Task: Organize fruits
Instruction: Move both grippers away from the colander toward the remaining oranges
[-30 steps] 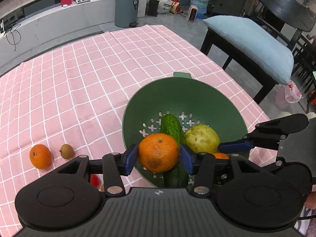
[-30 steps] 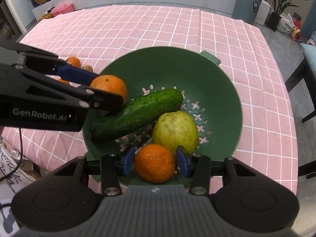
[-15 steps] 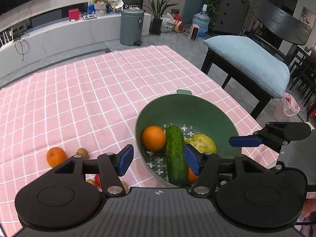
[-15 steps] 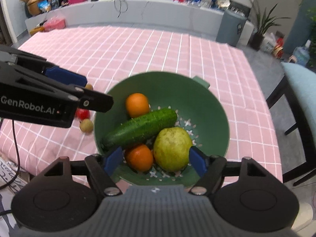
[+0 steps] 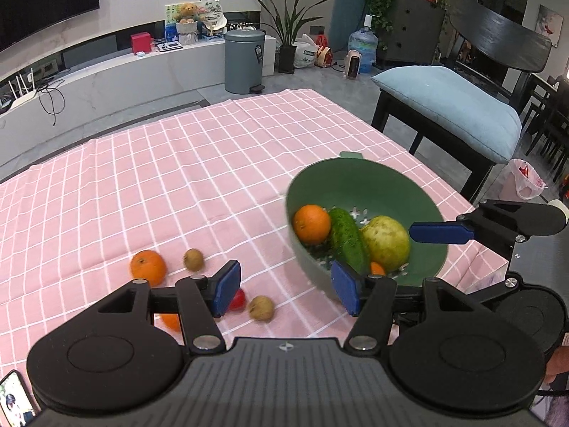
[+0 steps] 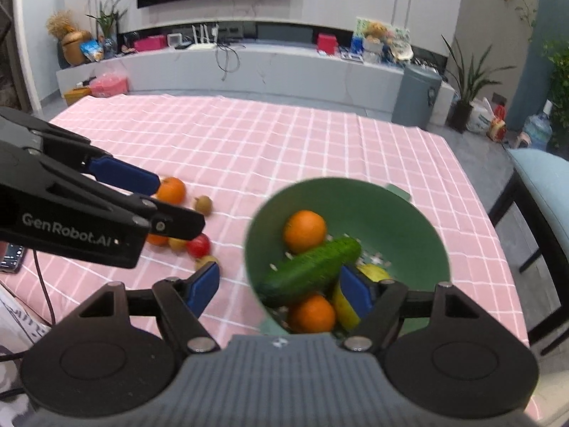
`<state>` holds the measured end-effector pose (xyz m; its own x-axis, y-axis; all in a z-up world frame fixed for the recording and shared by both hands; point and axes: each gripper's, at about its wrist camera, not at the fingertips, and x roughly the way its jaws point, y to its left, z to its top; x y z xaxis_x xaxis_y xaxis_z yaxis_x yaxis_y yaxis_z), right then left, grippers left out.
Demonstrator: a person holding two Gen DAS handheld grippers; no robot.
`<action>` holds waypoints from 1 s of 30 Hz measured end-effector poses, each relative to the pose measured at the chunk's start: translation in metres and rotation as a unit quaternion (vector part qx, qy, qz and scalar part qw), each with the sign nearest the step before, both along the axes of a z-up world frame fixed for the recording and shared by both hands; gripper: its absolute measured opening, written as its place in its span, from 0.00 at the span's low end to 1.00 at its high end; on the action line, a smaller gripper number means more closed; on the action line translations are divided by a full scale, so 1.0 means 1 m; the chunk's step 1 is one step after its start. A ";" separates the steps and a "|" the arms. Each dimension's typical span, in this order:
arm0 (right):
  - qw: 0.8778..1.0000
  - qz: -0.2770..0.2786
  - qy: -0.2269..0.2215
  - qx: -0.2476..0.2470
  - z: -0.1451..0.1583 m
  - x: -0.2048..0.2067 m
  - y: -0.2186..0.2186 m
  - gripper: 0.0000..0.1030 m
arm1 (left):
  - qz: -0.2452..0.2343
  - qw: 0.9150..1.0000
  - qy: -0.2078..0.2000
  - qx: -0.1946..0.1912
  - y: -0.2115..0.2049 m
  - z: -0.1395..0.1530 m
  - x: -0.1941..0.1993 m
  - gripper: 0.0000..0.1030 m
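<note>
A green colander (image 5: 359, 181) (image 6: 398, 213) stands on the pink checked cloth. It holds two oranges (image 5: 312, 223) (image 6: 304, 231), a cucumber (image 5: 348, 240) (image 6: 313, 270) and a yellow-green pear (image 5: 386, 237) (image 6: 373, 271). Left of it on the cloth lie an orange (image 5: 148, 267) (image 6: 171, 190), a kiwi (image 5: 193, 259) (image 6: 203, 204), a red fruit (image 5: 237, 299) (image 6: 198, 245) and another brown fruit (image 5: 261, 308). My left gripper (image 5: 284, 288) is open and empty, above the cloth near the bowl's left rim. My right gripper (image 6: 281, 286) is open and empty above the bowl's near rim.
A dark chair with a light blue cushion (image 5: 448, 106) stands right of the table. A grey bin (image 5: 244, 60) and a low white counter (image 6: 249, 67) lie beyond the far edge. A phone (image 6: 10, 253) rests at the near left corner.
Both grippers let go of their oranges, which now lie in the colander. Both jaws opened and both grippers drew back and up from the bowl.
</note>
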<state>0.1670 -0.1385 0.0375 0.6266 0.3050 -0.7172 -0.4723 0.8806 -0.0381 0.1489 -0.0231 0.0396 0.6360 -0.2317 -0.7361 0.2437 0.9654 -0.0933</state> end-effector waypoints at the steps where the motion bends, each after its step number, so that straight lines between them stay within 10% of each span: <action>1: 1.000 0.005 -0.003 0.002 -0.001 -0.001 0.003 0.69 | 0.002 1.000 -0.001 0.002 0.004 -0.001 -0.001 0.67; 30: 0.992 0.115 -0.001 -0.054 -0.059 0.028 0.104 0.41 | 0.079 0.994 0.059 -0.054 0.102 -0.076 0.015 0.64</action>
<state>0.1946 -0.0341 -0.0220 0.5504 0.3614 -0.7526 -0.6594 0.7411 -0.1264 0.1639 0.0792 -0.0360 0.5811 -0.2174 -0.7842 0.0717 0.9736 -0.2168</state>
